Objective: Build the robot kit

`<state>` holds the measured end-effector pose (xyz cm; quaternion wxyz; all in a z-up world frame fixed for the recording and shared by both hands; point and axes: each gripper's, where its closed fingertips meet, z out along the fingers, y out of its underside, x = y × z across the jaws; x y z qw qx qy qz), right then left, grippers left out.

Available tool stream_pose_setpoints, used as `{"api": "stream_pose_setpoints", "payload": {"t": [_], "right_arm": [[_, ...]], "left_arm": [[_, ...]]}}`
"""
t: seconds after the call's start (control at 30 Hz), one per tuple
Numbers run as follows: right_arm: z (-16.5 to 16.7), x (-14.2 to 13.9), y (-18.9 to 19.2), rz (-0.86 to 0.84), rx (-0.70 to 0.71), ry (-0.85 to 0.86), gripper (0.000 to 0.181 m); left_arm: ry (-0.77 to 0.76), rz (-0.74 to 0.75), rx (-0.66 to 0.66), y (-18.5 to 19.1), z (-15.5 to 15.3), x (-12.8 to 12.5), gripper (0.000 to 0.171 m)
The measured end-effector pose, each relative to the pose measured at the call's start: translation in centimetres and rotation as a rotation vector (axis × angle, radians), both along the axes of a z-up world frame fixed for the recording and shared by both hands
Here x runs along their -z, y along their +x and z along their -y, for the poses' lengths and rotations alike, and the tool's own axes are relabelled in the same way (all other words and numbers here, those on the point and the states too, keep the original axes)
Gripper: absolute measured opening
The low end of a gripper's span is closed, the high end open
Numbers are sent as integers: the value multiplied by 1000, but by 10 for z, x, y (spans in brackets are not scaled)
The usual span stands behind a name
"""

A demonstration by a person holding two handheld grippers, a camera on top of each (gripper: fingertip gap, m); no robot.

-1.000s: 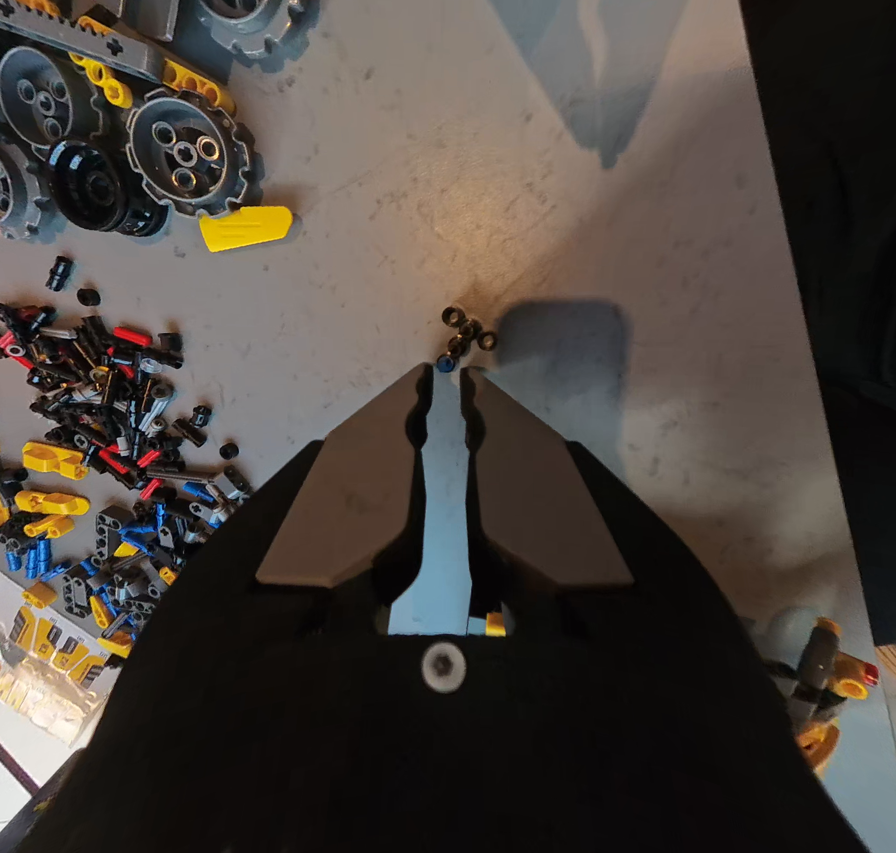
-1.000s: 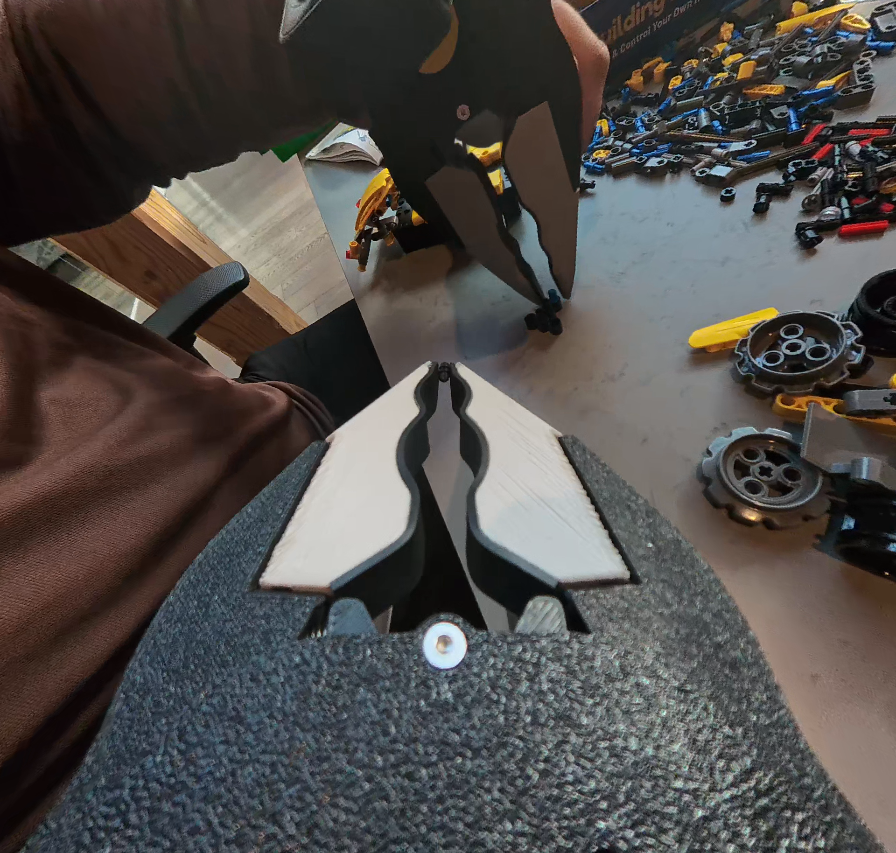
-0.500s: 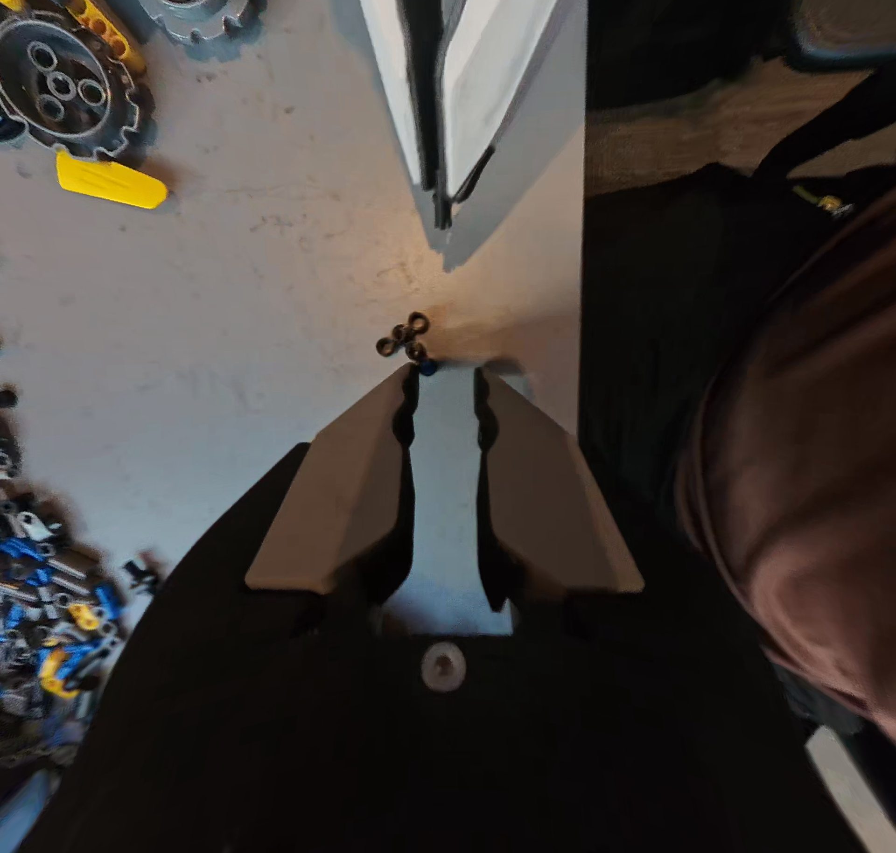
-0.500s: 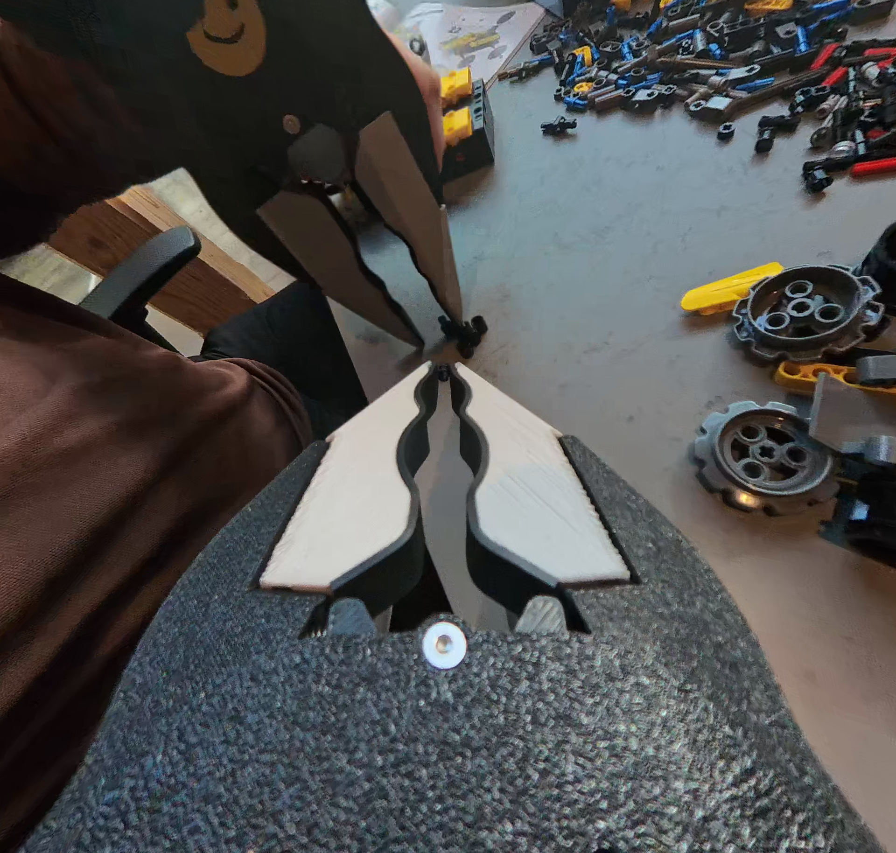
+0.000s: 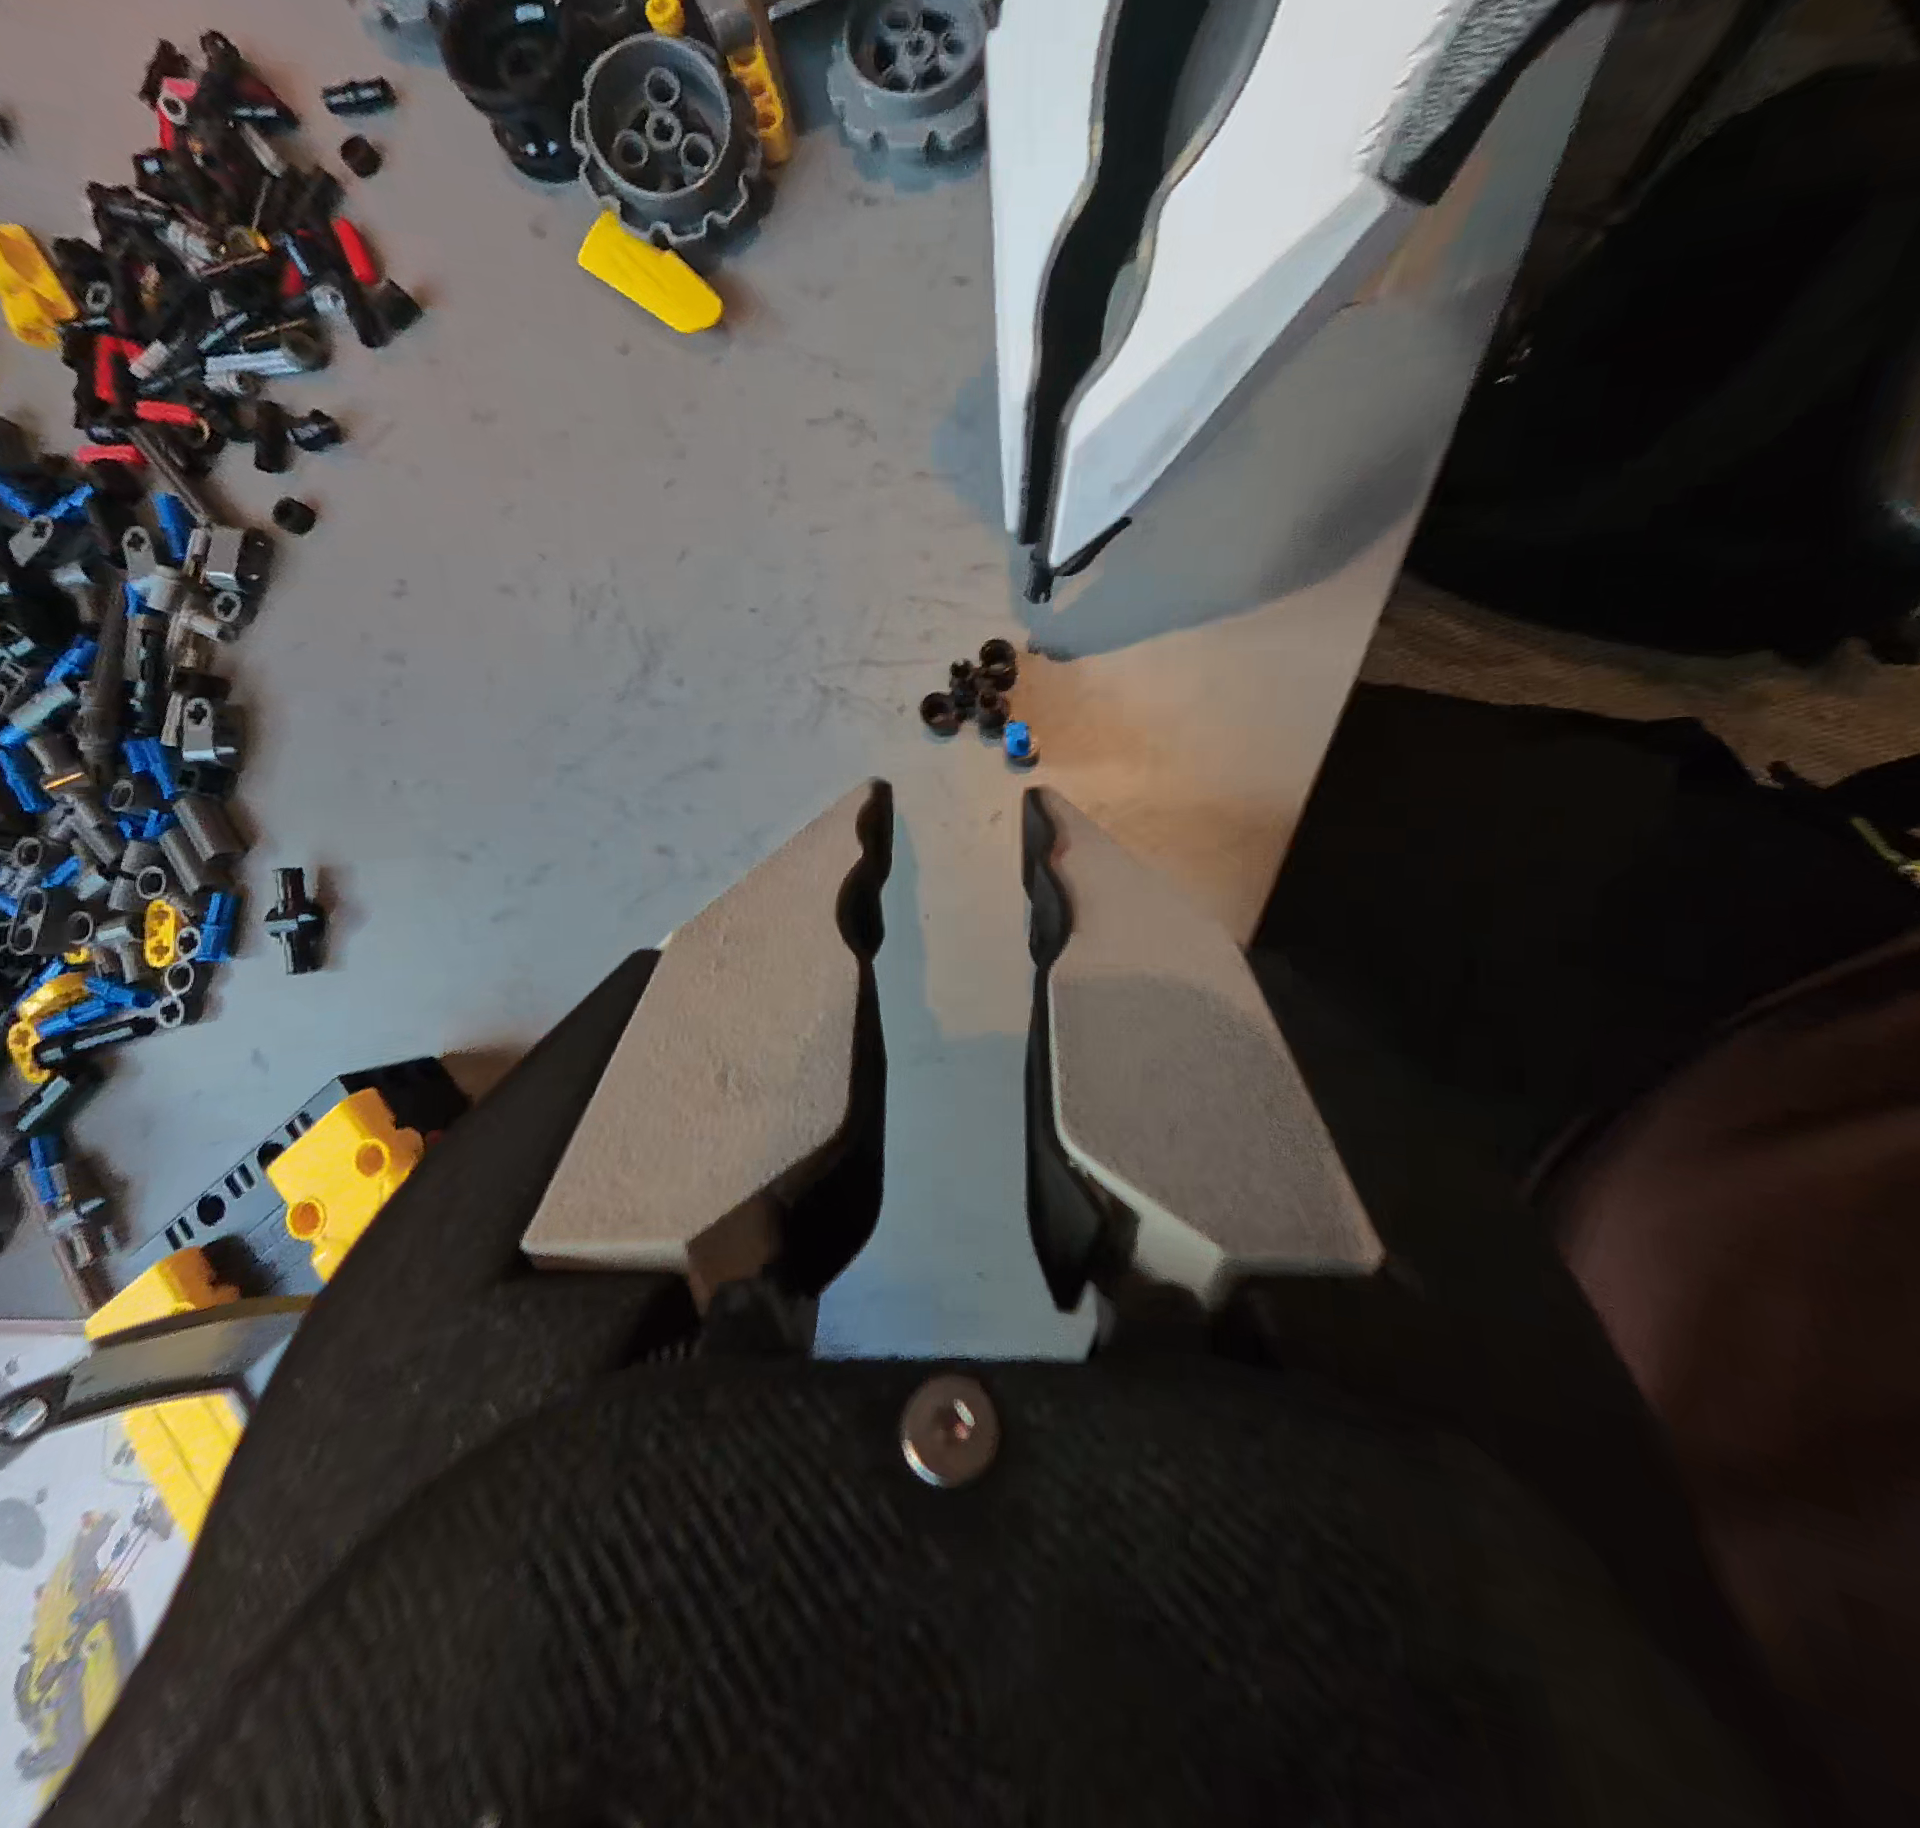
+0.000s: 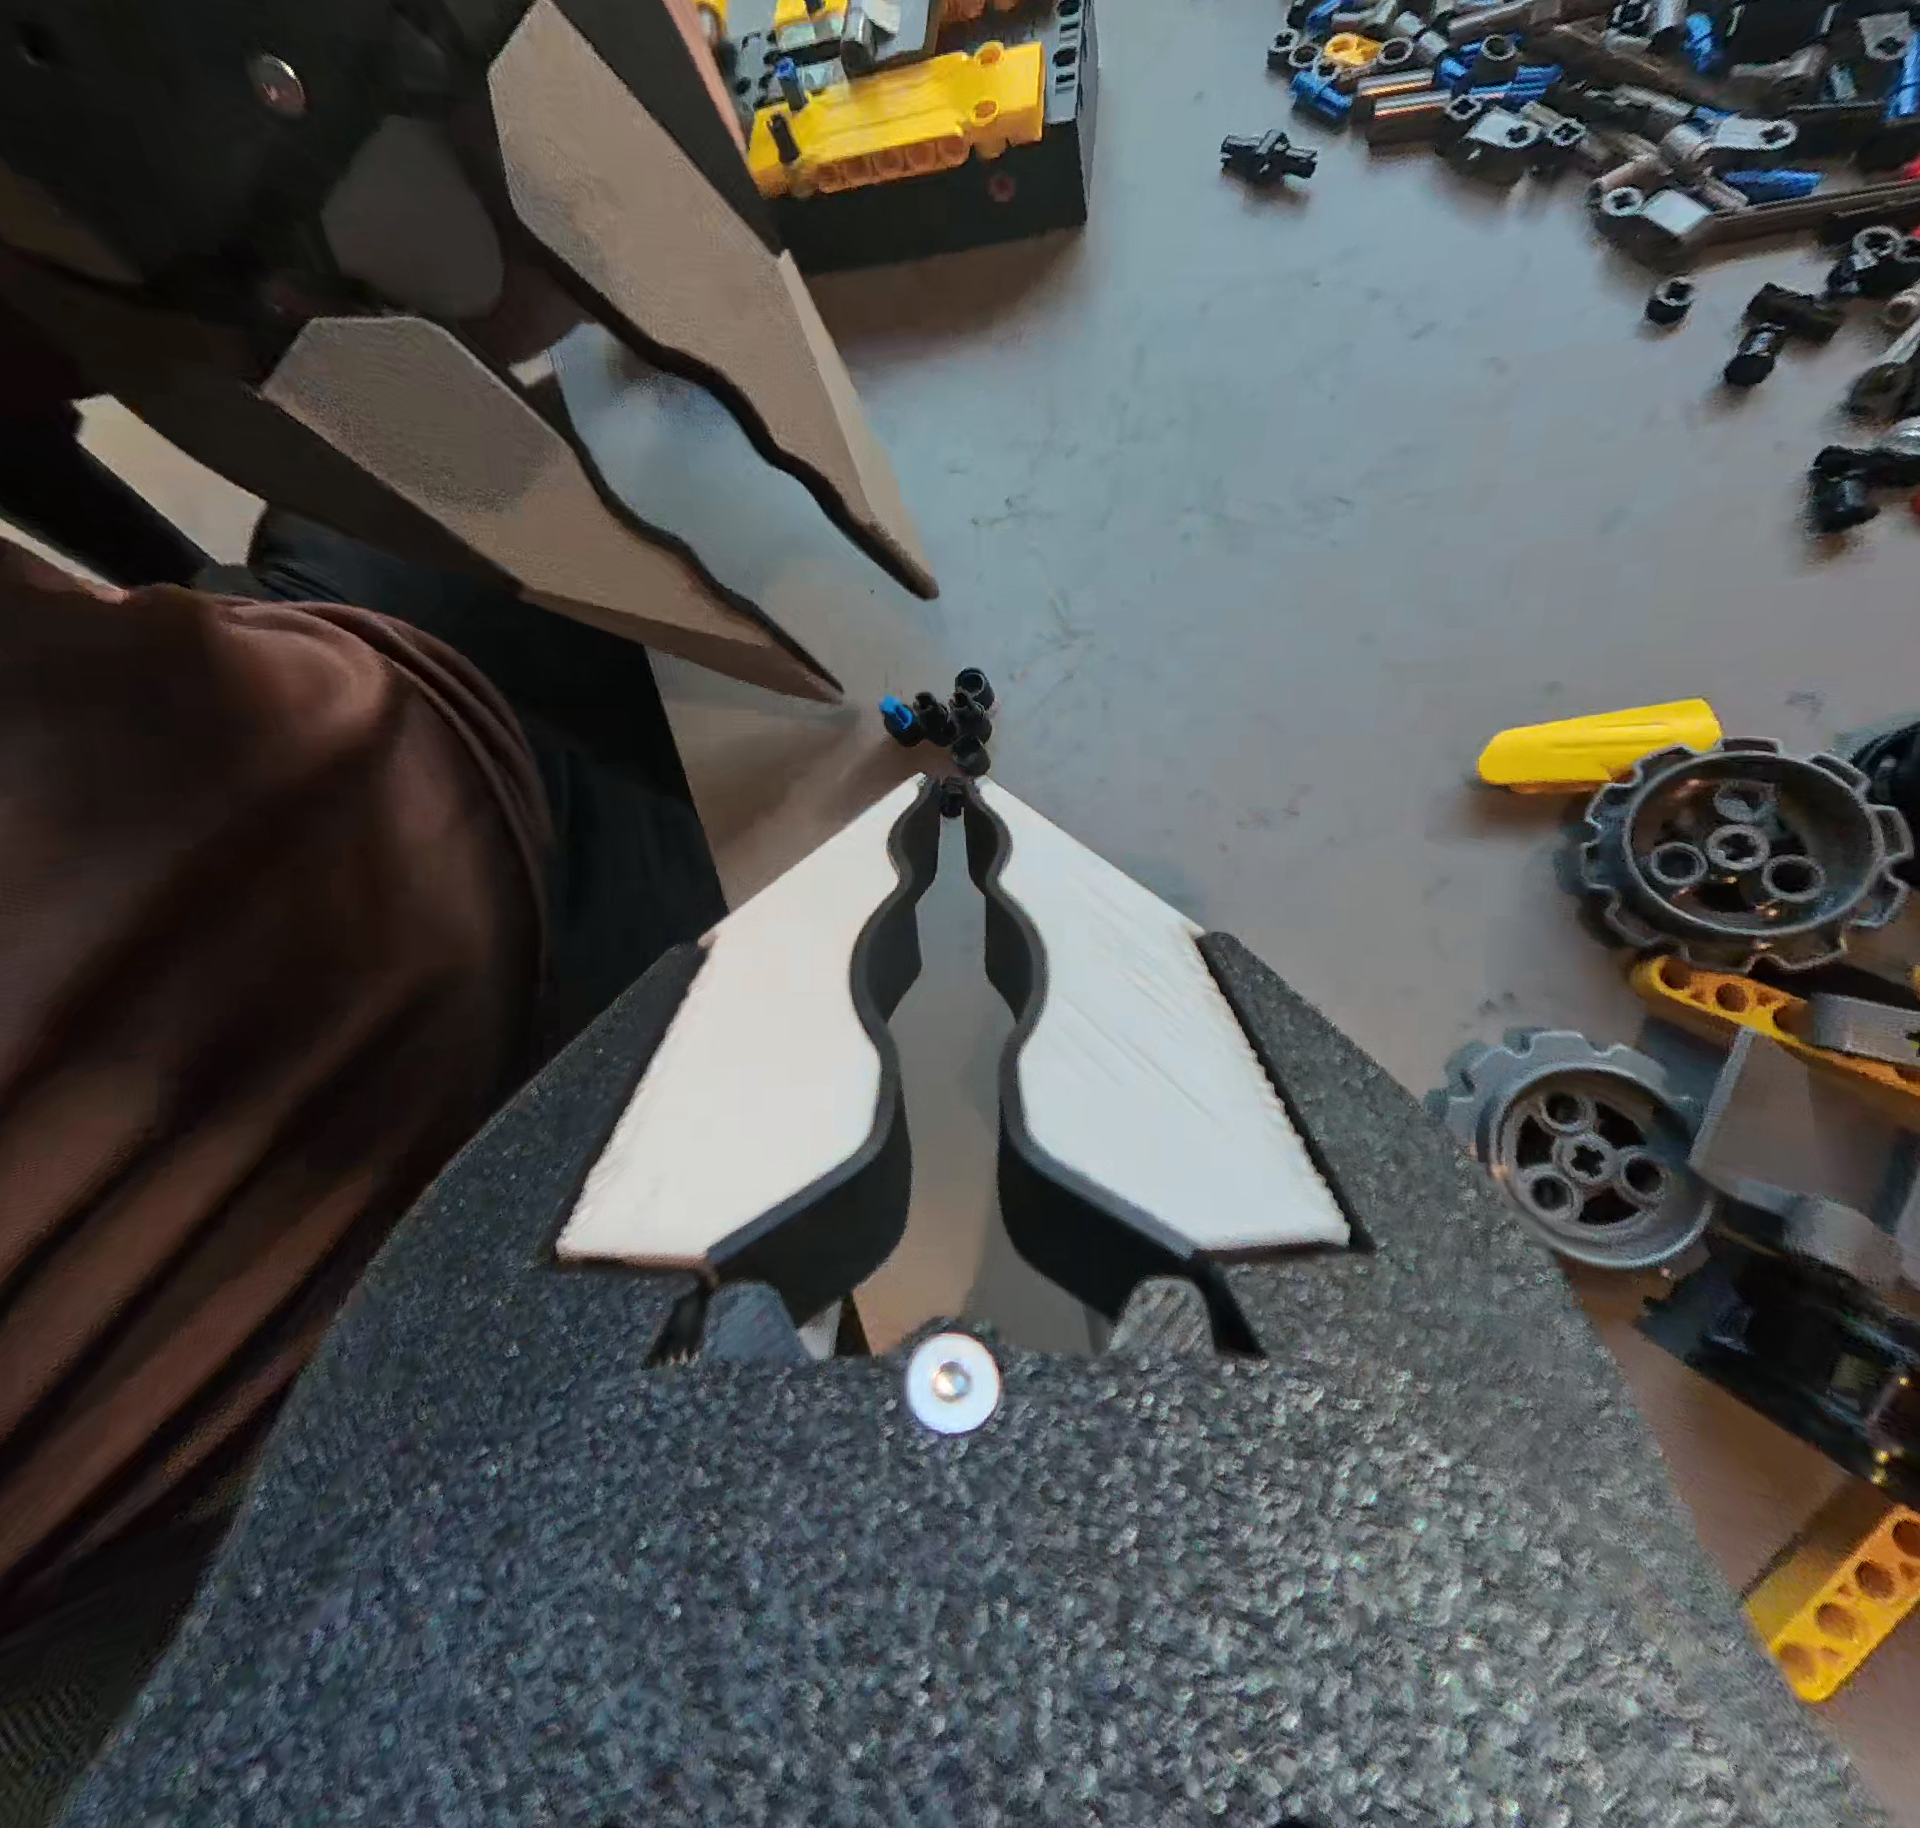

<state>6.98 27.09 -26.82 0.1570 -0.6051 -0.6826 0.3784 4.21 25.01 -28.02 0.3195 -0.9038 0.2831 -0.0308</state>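
A small cluster of black connector pieces with one blue pin lies on the grey table near its edge. My left gripper is open and empty, with its tips just short of the cluster. My right gripper is shut on a small black pin and hovers right next to the cluster. In the left wrist view the right gripper comes down from above, its tip close behind the cluster. In the right wrist view the left gripper stands open at the upper left, beside the blue pin.
A pile of loose black, blue, red and yellow parts lies to the left. Grey toothed wheels, a yellow panel and a yellow-and-black block lie around. The table edge is close. A brown sleeve shows.
My left gripper has opened, let go of the cluster and drawn back a little. My right gripper has come in close to the cluster, still shut on the black pin.
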Motion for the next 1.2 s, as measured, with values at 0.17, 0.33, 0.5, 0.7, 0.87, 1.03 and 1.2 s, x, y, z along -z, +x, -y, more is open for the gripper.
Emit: {"api": "stream_pose_setpoints", "payload": {"t": [0.17, 0.33, 0.5, 0.7, 0.87, 1.03, 1.2], "right_arm": [[2, 6, -9, 60, -43, 81, 1], [2, 8, -11, 93, -65, 145, 1], [3, 10, -10, 122, -67, 167, 1], [2, 10, -8, 146, -62, 167, 1], [2, 10, -9, 181, -78, 190, 1], [2, 10, -9, 205, -82, 179, 1], [2, 10, -11, 215, -71, 162, 1]], "left_arm": [[-45, 80, -28, 11, -1, 12, 22], [18, 145, -74, 18, -8, 12, 18], [42, 162, -81, 19, -9, 12, 9], [81, 170, -89, 18, -11, 12, 5], [96, 187, -104, 18, -12, 12, 5], [104, 178, -104, 17, -14, 11, 7], [99, 166, -91, 17, -16, 12, 5]]}}
